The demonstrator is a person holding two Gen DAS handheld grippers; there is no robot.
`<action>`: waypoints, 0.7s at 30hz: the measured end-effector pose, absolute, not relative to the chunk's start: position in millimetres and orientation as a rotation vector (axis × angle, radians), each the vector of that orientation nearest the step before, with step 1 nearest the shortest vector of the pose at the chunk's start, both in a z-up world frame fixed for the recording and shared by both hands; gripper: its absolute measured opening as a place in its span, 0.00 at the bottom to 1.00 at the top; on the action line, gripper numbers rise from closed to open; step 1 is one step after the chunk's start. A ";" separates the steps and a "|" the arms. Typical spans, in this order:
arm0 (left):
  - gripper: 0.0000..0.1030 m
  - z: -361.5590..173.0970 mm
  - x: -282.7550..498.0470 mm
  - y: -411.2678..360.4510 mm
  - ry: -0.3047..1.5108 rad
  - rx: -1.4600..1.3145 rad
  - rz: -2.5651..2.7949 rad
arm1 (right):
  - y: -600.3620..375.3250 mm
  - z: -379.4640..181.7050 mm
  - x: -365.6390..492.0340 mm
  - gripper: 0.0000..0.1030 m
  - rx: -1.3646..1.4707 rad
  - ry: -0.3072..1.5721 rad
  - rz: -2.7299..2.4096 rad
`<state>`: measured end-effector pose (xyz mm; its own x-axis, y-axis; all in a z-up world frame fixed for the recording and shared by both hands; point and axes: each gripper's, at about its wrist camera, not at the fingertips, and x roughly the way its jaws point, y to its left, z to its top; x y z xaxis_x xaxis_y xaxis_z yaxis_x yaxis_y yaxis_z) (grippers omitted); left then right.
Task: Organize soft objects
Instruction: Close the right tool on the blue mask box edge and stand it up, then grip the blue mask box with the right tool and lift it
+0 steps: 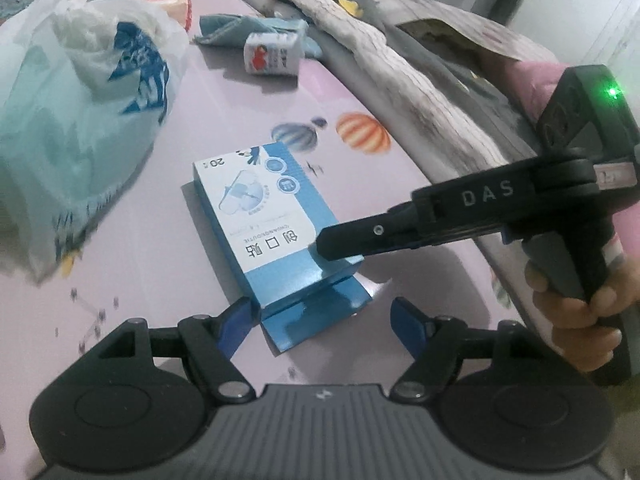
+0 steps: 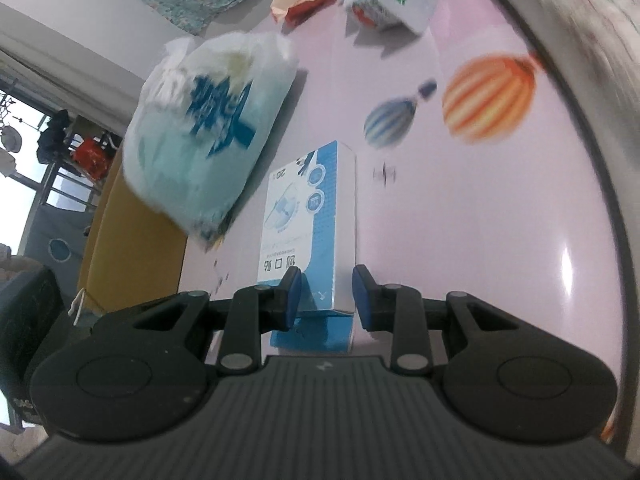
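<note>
The blue box (image 1: 276, 216) lies mid-table (image 1: 400, 216), bare surface around it. The left gripper (image 1: 320, 328) gapes wide, empty; the right gripper (image 2: 326, 296) stands part-open, straddling the box's near end without squeezing.

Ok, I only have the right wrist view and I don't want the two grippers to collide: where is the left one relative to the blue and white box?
Observer: The left gripper faces the near end of the box. Its jaws are wide open and the box's open flap shows between them, ungripped.
Operator: How does my own gripper look from there?
Observer: The right gripper comes in from the right, with its tip over the box's near right corner. I can't tell whether it is touching.
Operator: Anything beyond it on that side?
Observer: A heap of clothes lies along the table edge, with what looks like a brown paper packet on top.
</note>
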<state>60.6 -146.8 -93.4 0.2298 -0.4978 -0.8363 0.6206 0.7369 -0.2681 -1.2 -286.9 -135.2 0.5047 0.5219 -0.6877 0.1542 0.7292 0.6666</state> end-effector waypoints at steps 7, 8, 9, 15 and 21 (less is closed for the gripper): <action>0.69 -92.1 43.1 -123.6 1.107 0.080 -0.764 | -276.1 -134.3 -39.4 0.28 0.800 1.039 0.267; 0.69 -91.4 44.9 -121.6 1.099 0.078 -0.753 | -277.6 -133.1 -42.1 0.28 0.807 1.022 0.257; 0.69 -89.7 45.9 -120.1 1.090 0.080 -0.741 | -280.0 -131.9 -44.6 0.29 0.820 1.002 0.241; 0.71 -86.9 60.7 -130.1 1.088 0.142 -0.717 | -289.7 -136.7 -38.2 0.45 0.897 0.960 0.164; 0.75 -91.9 63.7 -150.4 1.085 0.214 -0.700 | -279.2 -143.5 -27.8 0.45 0.950 0.968 0.205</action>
